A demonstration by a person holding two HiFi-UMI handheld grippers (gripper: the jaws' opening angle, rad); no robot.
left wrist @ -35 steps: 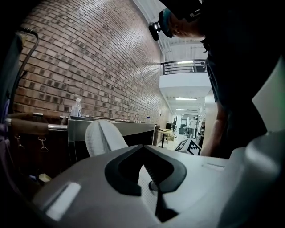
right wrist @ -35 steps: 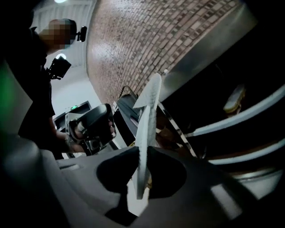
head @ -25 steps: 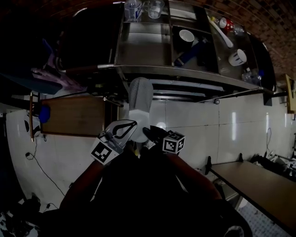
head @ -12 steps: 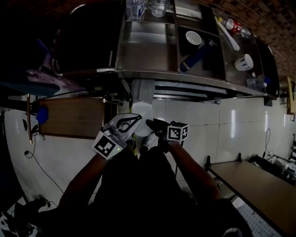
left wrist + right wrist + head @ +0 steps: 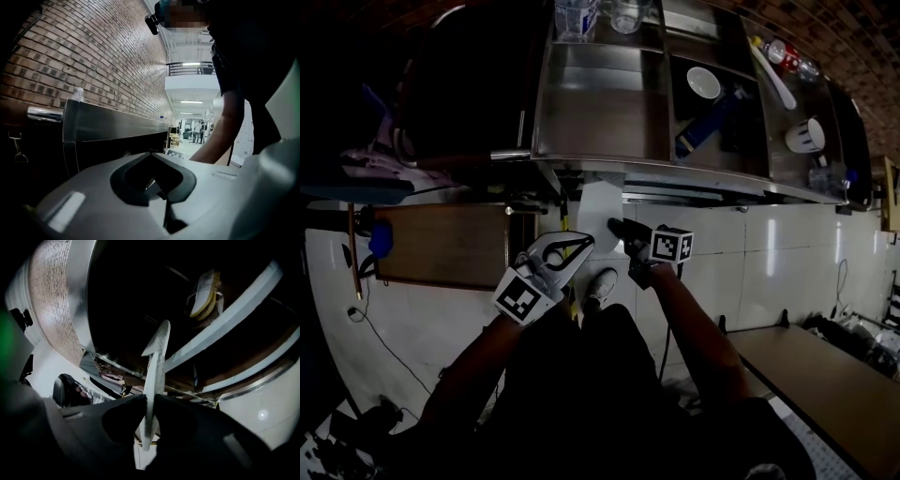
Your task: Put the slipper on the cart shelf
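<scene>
The pale grey slipper (image 5: 599,204) hangs edge-up in my right gripper (image 5: 619,228), whose jaws are shut on its heel end. Its toe end reaches in under the front rim of the steel cart (image 5: 581,157). The right gripper view has the slipper (image 5: 155,371) edge-on between the dark jaws of the right gripper (image 5: 150,398), pointing into the cart's dark lower shelf (image 5: 140,296). My left gripper (image 5: 569,246) hovers just left of it, shut and holding nothing. In its own view the left gripper (image 5: 150,154) faces the cart's steel side (image 5: 112,124).
A pale thing with a yellowish edge (image 5: 205,289), perhaps another slipper, lies deep on the lower shelf. The cart top holds bottles (image 5: 574,14), a bowl (image 5: 704,82) and a cup (image 5: 806,136). A wooden table (image 5: 441,244) stands left, another (image 5: 825,370) lower right. A shoe (image 5: 600,286) is below.
My right gripper has carried the slipper forward, so its far end now sits under the cart's front rim. The left gripper has stayed beside it, shifting only a little.
</scene>
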